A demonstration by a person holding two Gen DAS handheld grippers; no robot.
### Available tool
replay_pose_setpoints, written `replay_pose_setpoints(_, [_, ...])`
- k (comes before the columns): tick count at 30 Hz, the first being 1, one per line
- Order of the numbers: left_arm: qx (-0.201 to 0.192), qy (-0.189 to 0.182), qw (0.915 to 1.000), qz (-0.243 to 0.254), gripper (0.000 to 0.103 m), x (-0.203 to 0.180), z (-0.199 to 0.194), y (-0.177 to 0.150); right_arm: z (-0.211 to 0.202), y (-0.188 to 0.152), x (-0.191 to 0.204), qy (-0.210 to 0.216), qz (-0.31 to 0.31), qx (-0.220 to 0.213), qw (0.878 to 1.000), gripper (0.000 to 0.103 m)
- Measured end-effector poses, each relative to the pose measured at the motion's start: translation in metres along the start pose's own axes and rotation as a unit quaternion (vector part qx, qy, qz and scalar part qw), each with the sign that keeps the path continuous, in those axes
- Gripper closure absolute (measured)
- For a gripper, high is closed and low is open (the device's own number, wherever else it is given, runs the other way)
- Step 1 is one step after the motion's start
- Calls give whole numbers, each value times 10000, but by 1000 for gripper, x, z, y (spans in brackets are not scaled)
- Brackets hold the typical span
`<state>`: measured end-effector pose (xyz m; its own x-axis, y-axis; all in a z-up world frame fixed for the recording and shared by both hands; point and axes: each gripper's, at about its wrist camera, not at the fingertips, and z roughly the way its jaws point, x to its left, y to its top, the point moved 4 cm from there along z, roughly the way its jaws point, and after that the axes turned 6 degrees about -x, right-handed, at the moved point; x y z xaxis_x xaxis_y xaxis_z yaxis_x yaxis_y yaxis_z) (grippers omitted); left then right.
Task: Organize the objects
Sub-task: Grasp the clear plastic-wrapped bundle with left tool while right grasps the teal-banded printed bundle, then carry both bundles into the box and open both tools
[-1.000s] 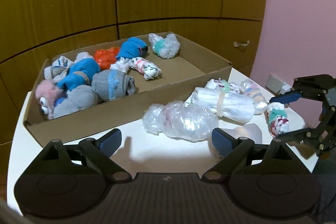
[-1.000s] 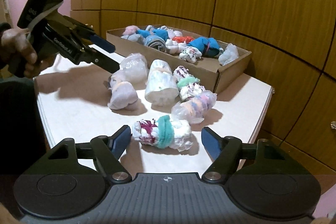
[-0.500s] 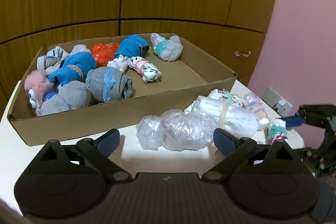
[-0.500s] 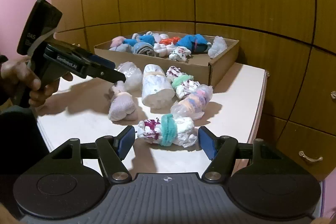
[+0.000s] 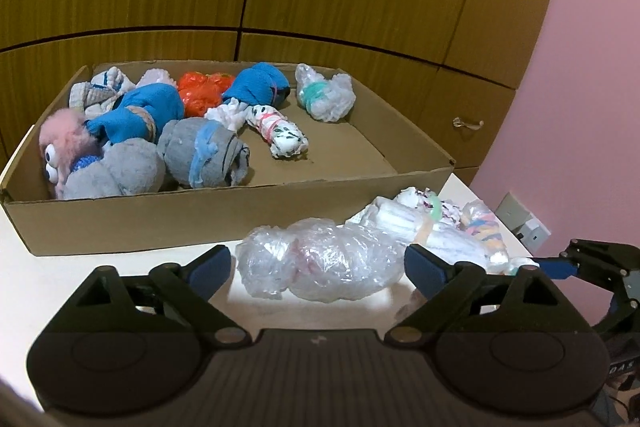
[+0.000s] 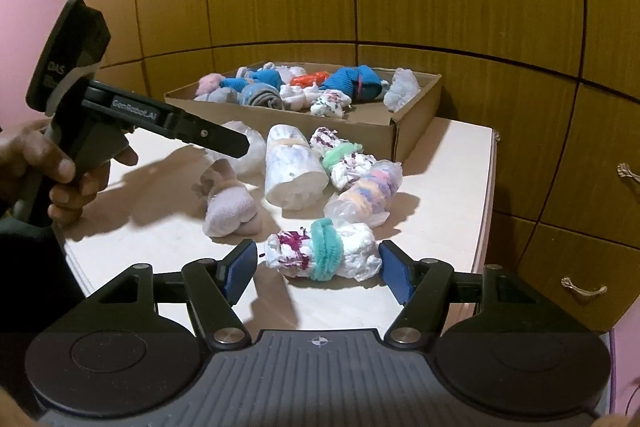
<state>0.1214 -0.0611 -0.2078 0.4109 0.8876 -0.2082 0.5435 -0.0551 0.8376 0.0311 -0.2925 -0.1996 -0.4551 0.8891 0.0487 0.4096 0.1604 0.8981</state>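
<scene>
A clear plastic-wrapped bundle (image 5: 320, 263) lies on the white table (image 5: 120, 263) in front of the cardboard box (image 5: 200, 219). My left gripper (image 5: 318, 267) straddles it lengthwise. Its jaws are closing, with the blue pads near the bundle's ends and not visibly pressing on it. In the right wrist view, a white bundle with purple print and a teal band (image 6: 320, 255) lies between the fingers of my right gripper (image 6: 318, 273). That gripper is open, with a small gap at the left pad. The box (image 6: 360, 125) holds several rolled socks and bundles.
More bundles lie on the table: a white roll (image 6: 294, 171), a pastel one in plastic (image 6: 368, 191), a lilac sock pair (image 6: 230, 211) and a green-banded one (image 6: 344, 159). The table edge (image 6: 490, 187) runs close on the right. Wooden cabinets stand behind, and a person's hand (image 6: 60, 175) holds the left gripper.
Both views have rolled toward level. The left gripper has come closer around the clear bundle and narrowed slightly. The teal-banded bundle now sits deeper between the right fingers.
</scene>
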Motion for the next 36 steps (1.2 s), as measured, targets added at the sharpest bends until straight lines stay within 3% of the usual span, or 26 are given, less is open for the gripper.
replay_pose_setpoints(3, [13, 18, 10000, 33, 23, 0, 0, 0, -1, 0, -1, -4, -4, -11, 10000, 34])
replay_pose_setpoints(5, [11, 8, 10000, 1, 30, 1, -1, 0, -3, -1, 0, -7, 0, -33, 10000, 43])
replay_pose_setpoints(13, [-38, 77, 9999, 128, 47, 3, -9, 1, -8, 1, 5, 55, -11, -118, 9999, 45])
replay_pose_setpoints(25, [-334, 269, 9987, 266, 48, 2, -43, 27, -25, 22, 10, 55, -80, -338, 9994, 45])
replay_pose_setpoints(36, [-409, 198, 9970, 621, 48, -27, -23, 81, -18, 77, 0, 50, -426, -623, 9971, 45])
